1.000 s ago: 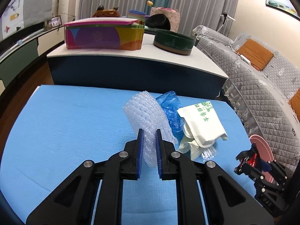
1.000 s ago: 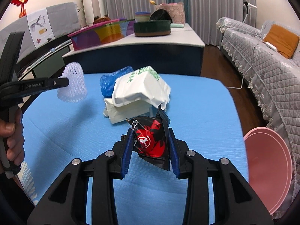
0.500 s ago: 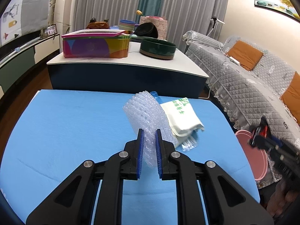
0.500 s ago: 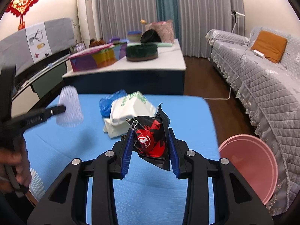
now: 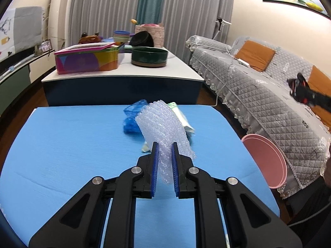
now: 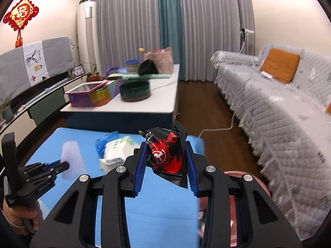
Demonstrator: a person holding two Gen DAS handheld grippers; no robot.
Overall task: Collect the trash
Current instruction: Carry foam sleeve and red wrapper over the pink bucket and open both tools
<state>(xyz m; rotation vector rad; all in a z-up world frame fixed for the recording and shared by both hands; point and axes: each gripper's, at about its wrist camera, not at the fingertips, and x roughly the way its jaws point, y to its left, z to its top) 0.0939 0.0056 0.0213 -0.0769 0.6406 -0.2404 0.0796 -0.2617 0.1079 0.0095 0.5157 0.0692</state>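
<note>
Right gripper (image 6: 165, 163) risen, clamping black-red wrapper (image 6: 166, 157), left gripper (image 5: 164, 165) clamping bubble wrap (image 5: 163, 128)

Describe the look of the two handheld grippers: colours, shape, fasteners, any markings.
Both the left gripper and the right gripper are matte black plastic, with angular linkage arms that have triangular cutouts and round silver fasteners. The fingers carry ribbed blue pads. Seen from the right wrist camera, the left one has an upright black handle with small white lettering, too small to read.

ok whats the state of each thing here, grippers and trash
left gripper: shut on bubble wrap, lifted
right gripper: shut on black and red snack wrapper, lifted
blue plastic bag: crumpled on blue table
white packet: lying on table
pink bin: open, beside table
</note>
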